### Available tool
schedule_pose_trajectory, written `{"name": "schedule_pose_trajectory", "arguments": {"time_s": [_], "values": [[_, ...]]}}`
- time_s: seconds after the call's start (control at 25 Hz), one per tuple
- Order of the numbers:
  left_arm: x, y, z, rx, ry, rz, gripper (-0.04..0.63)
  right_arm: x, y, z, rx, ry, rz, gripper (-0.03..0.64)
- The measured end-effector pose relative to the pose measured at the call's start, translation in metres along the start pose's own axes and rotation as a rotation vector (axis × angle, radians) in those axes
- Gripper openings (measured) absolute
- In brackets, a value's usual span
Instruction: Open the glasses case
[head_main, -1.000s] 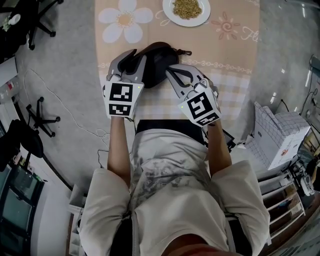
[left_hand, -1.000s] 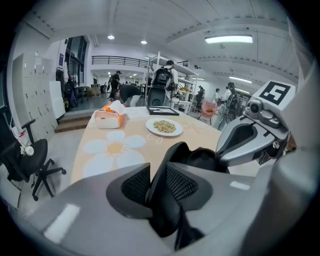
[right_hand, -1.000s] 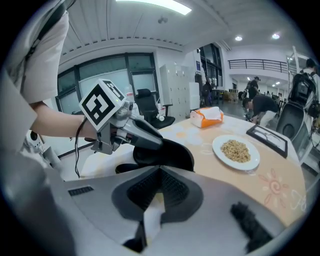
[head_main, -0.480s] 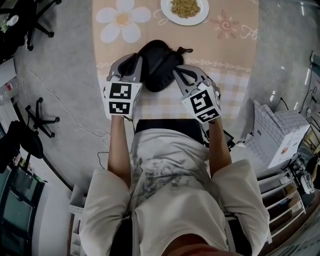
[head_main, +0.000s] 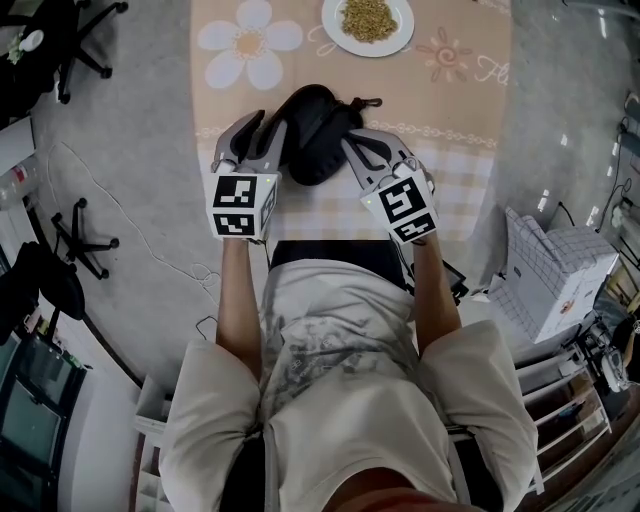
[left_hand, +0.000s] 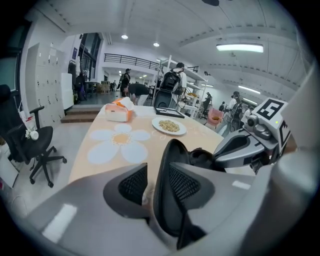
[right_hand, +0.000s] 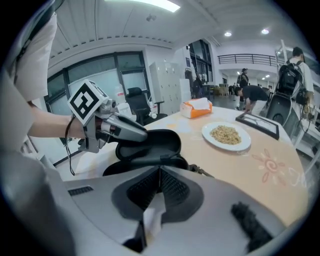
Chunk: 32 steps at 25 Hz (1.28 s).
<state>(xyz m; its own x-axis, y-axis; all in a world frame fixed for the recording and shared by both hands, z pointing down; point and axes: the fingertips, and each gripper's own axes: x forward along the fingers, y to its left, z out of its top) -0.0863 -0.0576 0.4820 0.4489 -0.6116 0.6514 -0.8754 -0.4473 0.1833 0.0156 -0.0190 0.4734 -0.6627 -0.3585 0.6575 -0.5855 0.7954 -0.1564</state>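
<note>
since a second ago the black glasses case (head_main: 315, 125) has narrowed as its lid (left_hand: 167, 170) rose. the left hand-held gripper (head_main: 262, 130) has just been opening, jaws apart around that lid. the right hand-held gripper (head_main: 358, 147) is closed at the case's right rim, mid-bench (head_main: 450, 110).

In the head view the top edge cuts off the plate (head_main: 400, 38), and the left gripper (head_main: 262, 125) and right gripper (head_main: 358, 145) hide the near sides of the glasses case (head_main: 315, 125). The left gripper's jaws have just been opening with the lid (left_hand: 167, 165) between them, and in its view that lid blocks most of the case's base. Whether the right gripper's closed jaws pinch the case's rim cannot be told. The people (left_hand: 176, 79) far off are too small to make out.
</note>
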Motion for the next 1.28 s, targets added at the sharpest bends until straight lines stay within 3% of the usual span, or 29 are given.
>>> {"name": "schedule_pose_trajectory", "arguments": {"time_s": [0.28,0.44,0.64,0.92,1.28], "values": [[-0.022,-0.001,0.024,0.017,-0.092,0.022,0.153,-0.008,0.001,0.024,0.031,-0.098,0.010,0.018],[-0.036,0.002,0.036,0.048,-0.149,0.052,0.005,-0.015,0.001,0.042,0.062,-0.173,0.018,0.017],[-0.045,-0.004,0.034,0.054,-0.159,0.020,0.005,-0.020,0.003,0.050,0.078,-0.211,0.027,0.015],[-0.050,-0.017,0.021,-0.007,-0.168,-0.053,0.005,-0.018,0.006,0.041,0.115,-0.199,0.042,0.015],[-0.048,-0.025,0.021,-0.005,-0.159,-0.081,0.005,-0.020,0.007,0.040,0.118,-0.188,0.046,0.015]]}}
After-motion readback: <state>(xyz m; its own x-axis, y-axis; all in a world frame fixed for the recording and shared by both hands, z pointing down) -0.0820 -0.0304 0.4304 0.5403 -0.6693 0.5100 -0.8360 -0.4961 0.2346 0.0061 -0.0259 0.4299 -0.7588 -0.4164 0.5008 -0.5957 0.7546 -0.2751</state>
